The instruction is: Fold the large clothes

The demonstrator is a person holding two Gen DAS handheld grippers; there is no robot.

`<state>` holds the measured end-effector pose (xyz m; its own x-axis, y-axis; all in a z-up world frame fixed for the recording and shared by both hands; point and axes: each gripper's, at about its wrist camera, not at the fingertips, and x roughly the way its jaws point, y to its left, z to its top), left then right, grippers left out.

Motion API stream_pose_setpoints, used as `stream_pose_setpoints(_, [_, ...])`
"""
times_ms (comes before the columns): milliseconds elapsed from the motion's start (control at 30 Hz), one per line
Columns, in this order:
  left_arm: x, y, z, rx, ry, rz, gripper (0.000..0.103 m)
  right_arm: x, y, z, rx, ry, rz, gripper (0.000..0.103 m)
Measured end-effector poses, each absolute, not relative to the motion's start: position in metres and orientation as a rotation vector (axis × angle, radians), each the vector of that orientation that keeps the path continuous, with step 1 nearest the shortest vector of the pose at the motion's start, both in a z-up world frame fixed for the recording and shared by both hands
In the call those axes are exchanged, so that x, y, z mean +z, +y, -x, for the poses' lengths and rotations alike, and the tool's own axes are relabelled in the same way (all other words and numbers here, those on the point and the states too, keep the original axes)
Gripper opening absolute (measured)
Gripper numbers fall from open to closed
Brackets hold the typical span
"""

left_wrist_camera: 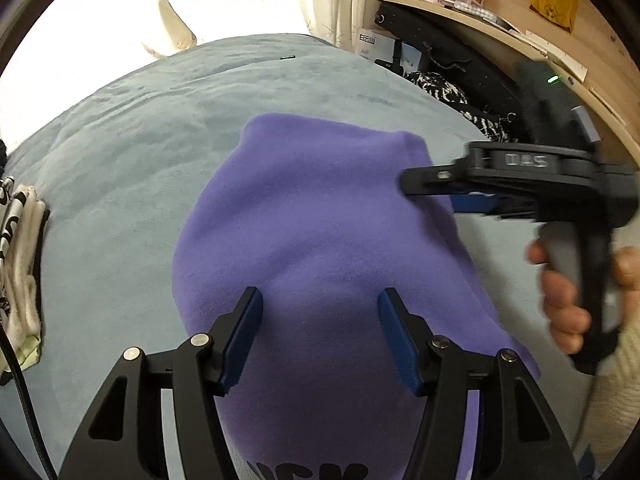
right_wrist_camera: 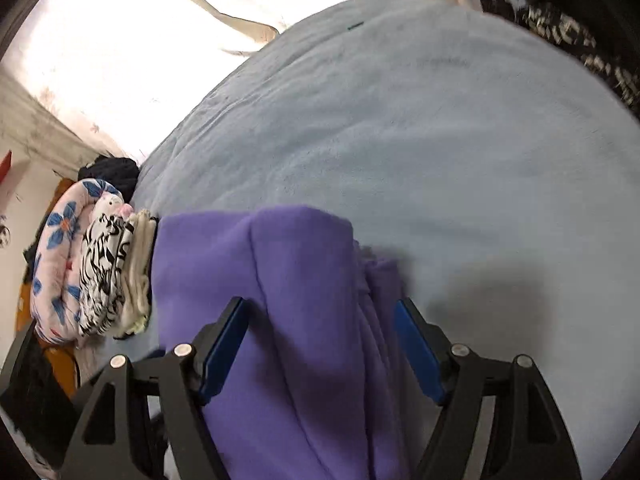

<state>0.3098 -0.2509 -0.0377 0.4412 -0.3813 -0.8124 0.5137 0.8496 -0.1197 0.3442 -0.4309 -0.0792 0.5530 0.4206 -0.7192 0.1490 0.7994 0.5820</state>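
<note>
The purple garment (left_wrist_camera: 320, 216) lies folded into a narrow stack on the light blue bed (left_wrist_camera: 120, 168), with its edge layers showing on the side seen in the right wrist view. The left tool (left_wrist_camera: 320, 332) stands half open above the cloth and holds nothing. The right tool (right_wrist_camera: 320, 344) is wide open, with the garment's folds passing between its pads, which do not seem to press on them. The risk is that the loose folded edge (right_wrist_camera: 372, 280) slips or opens, because nothing pins it now. If one tool drags across the fleece, the top layer may shift and spoil the fold. The pile of folded clothes (right_wrist_camera: 108, 272) just beside the garment could also be pushed.
</note>
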Motion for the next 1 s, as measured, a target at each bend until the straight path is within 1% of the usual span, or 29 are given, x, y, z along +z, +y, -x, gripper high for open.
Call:
stream_pose_setpoints(33, [-0.036, -0.248, -0.311, -0.57, 0.973, -0.143, 0.058, -0.085, -0.43, -0.347, 0.215, 0.983, -0.694, 0.075])
stream_pose_setpoints(67, [-0.032, -0.244, -0.313, -0.594, 0.982, -0.125, 0.058, -0.088, -0.43, -0.348, 0.25, 0.969, -0.728, 0.072])
stream_pose_setpoints(100, [-0.03, -0.241, -0.314, -0.607, 0.984, -0.107, 0.058, -0.088, -0.429, -0.347, 0.257, 0.95, -0.729, 0.054])
stream_pose_setpoints(133, [-0.026, -0.235, -0.317, -0.619, 0.984, -0.078, 0.058, -0.085, -0.425, -0.346, 0.255, 0.943, -0.688, 0.043])
stream_pose_setpoints(167, [-0.022, -0.229, -0.319, -0.622, 0.98, -0.055, 0.058, -0.084, -0.421, -0.345, 0.244, 0.95, -0.651, 0.02])
stream_pose_setpoints(200, [-0.017, -0.221, -0.323, -0.612, 0.969, -0.022, 0.058, -0.083, -0.416, -0.345, 0.226, 0.962, -0.613, 0.018])
stream_pose_setpoints(300, [-0.012, -0.208, -0.337, -0.535, 0.966, 0.036, 0.058, -0.078, -0.408, -0.342, 0.108, 0.994, -0.491, 0.017])
stream_pose_setpoints(433, [-0.034, -0.219, -0.36, -0.404, 1.07, -0.022, 0.057, -0.08, -0.406, -0.344, -0.011, 1.057, -0.45, 0.017])
stream_pose_setpoints(500, [-0.041, -0.226, -0.367, -0.389, 1.086, -0.042, 0.057, -0.088, -0.406, -0.346, -0.039, 1.09, -0.421, 0.017])
stream_pose_setpoints(700, [-0.059, -0.245, -0.383, -0.315, 1.132, -0.138, 0.062, -0.121, -0.404, -0.368, -0.083, 1.196, -0.385, 0.017])
stream_pose_setpoints(733, [-0.063, -0.247, -0.387, -0.3, 1.14, -0.148, 0.062, -0.124, -0.401, -0.371, -0.09, 1.203, -0.383, 0.017])
stream_pose_setpoints(867, [-0.07, -0.243, -0.395, -0.282, 1.158, -0.112, 0.068, -0.128, -0.392, -0.374, -0.123, 1.202, -0.346, 0.018])
stream_pose_setpoints(933, [-0.068, -0.239, -0.393, -0.289, 1.15, -0.087, 0.069, -0.125, -0.392, -0.372, -0.119, 1.193, -0.343, 0.019])
stream_pose_setpoints(1000, [-0.064, -0.236, -0.385, -0.296, 1.124, -0.088, 0.069, -0.117, -0.393, -0.361, -0.096, 1.163, -0.347, 0.024])
